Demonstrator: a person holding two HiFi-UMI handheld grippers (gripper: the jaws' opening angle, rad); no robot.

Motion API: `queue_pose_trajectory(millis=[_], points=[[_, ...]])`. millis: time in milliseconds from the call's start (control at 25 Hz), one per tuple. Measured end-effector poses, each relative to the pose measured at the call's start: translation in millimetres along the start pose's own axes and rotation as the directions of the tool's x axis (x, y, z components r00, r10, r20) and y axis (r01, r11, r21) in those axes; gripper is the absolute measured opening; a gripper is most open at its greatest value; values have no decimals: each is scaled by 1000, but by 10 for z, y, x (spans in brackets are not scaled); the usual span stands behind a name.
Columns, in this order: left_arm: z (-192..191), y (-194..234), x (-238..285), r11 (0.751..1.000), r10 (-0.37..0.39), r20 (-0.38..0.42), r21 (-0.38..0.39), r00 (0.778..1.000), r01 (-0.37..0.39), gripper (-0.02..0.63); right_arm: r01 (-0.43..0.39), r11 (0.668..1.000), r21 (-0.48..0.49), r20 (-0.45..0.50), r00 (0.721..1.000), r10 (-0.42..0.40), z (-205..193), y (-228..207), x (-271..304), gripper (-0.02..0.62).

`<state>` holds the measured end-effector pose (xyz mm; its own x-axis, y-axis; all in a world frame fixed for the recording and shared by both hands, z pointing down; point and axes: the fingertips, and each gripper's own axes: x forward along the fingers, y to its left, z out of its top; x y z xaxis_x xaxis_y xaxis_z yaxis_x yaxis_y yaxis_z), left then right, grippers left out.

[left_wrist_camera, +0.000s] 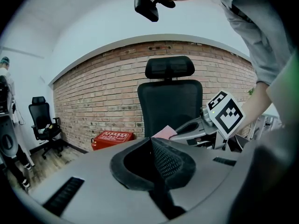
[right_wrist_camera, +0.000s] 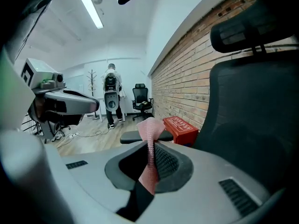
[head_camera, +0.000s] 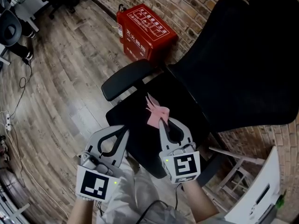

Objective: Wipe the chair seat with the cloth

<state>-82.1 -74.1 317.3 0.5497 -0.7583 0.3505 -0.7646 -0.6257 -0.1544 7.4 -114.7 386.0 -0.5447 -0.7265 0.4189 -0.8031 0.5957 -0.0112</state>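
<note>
Right tongs [head_camera: 161, 121] are clamped on the pink cloth [head_camera: 155, 113], which sticks out toward 12 o'clock over the black chair seat [head_camera: 138, 141]. Left tongs [head_camera: 125, 129], at their 9 o'clock, are closed on nothing

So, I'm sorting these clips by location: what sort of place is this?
Probably an office or lab workroom: a black office chair in front, a second office chair along the brick wall, and cables trailing over the wood floor.
</note>
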Motion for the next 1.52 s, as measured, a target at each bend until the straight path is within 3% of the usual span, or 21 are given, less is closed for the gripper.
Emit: queue_pose_trajectory(millis=[720, 1080, 1520], points=[[-959, 401, 468, 1000, -2, -60, -26, 998, 0, 18, -30, 999, 24, -91, 995, 32, -867, -89, 1326, 52], [-1176, 463, 524, 999, -4, -103, -47, 995, 0, 18, -50, 999, 6, -149, 988, 50, -1238, -66, 1821, 52], [-1332, 331, 687, 997, -29, -129, -74, 991, 19, 18, 76, 994, 79, -198, 978, -59, -1674, -581, 1998, 52]])
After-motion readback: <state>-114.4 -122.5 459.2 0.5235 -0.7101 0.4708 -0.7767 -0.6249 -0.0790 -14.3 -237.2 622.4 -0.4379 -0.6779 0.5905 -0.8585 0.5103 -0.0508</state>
